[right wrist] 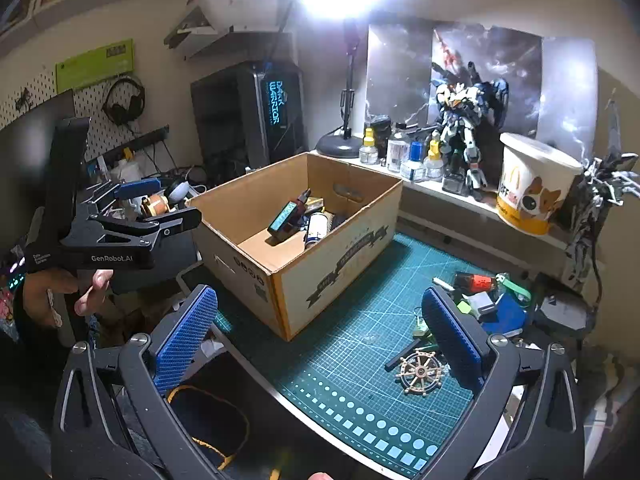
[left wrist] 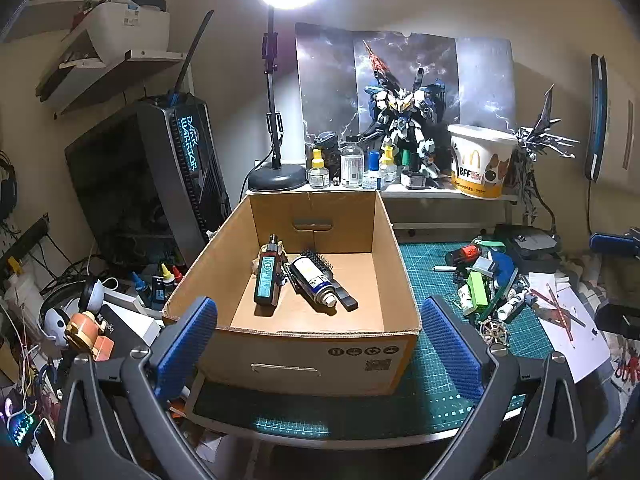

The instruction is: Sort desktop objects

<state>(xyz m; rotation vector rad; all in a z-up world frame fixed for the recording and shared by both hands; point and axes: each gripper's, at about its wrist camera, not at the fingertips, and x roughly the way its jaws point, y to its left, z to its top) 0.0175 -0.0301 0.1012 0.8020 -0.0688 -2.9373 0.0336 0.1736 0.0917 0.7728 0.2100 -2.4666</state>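
Note:
An open cardboard box [left wrist: 396, 264] [right wrist: 256, 200] stands on the green cutting mat [left wrist: 424, 384] [right wrist: 352, 360]. Inside lie a black bottle with a teal label [left wrist: 267, 280] [right wrist: 285, 218], a white spray can [left wrist: 314, 280] [right wrist: 316, 230] and a black hairbrush [left wrist: 326, 270]. A pile of small objects [left wrist: 486, 280] [right wrist: 484, 292] lies on the mat to the right, with a wooden ship's wheel [left wrist: 495, 330] [right wrist: 421, 372] at its near edge. My left gripper [left wrist: 320, 340] is open and empty in front of the box; it also shows in the right wrist view [right wrist: 158, 204]. My right gripper [right wrist: 320, 344] is open and empty above the mat.
A shelf behind the box holds small bottles [left wrist: 352, 164], a robot model [left wrist: 404, 120] and a McDonald's bucket [left wrist: 480, 160] [right wrist: 532, 184]. A lamp base [left wrist: 276, 178] and a PC tower [left wrist: 180, 176] stand at the back left. Cables and clutter [left wrist: 60, 320] fill the left side.

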